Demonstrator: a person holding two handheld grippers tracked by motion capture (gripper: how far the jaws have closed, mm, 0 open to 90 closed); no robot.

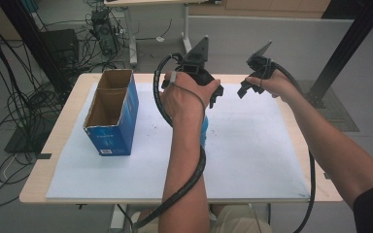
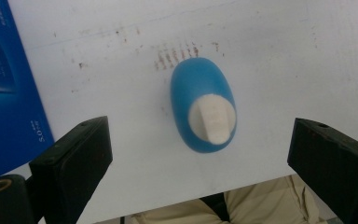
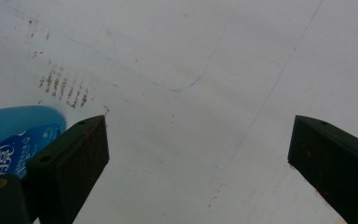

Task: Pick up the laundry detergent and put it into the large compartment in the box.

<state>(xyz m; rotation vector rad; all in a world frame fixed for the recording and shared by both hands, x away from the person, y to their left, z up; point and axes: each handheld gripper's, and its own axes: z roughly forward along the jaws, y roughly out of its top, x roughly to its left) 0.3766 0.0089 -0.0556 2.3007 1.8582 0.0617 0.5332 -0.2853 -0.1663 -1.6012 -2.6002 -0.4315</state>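
Observation:
A blue bottle with a white cap (image 2: 203, 105) lies on the white sheet (image 1: 252, 145). In the high view the bottle (image 1: 204, 132) is mostly hidden under the left forearm. My left gripper (image 2: 200, 137) hangs above it, wide open, one jaw to each side of the bottle and clear of it. From above, the left gripper (image 1: 194, 85) sits over the sheet's middle back. My right gripper (image 1: 250, 80) is held up to its right, also open (image 3: 200, 135) with only bare sheet between its fingers. The bottle's labelled side (image 3: 16, 133) shows at that view's lower left.
An open-topped blue cardboard box (image 1: 110, 114) stands on the sheet's left part; its blue side (image 2: 2, 84) is just left of the left gripper. The sheet covers a wooden table (image 1: 65, 121). Cables and stands are on the floor beyond.

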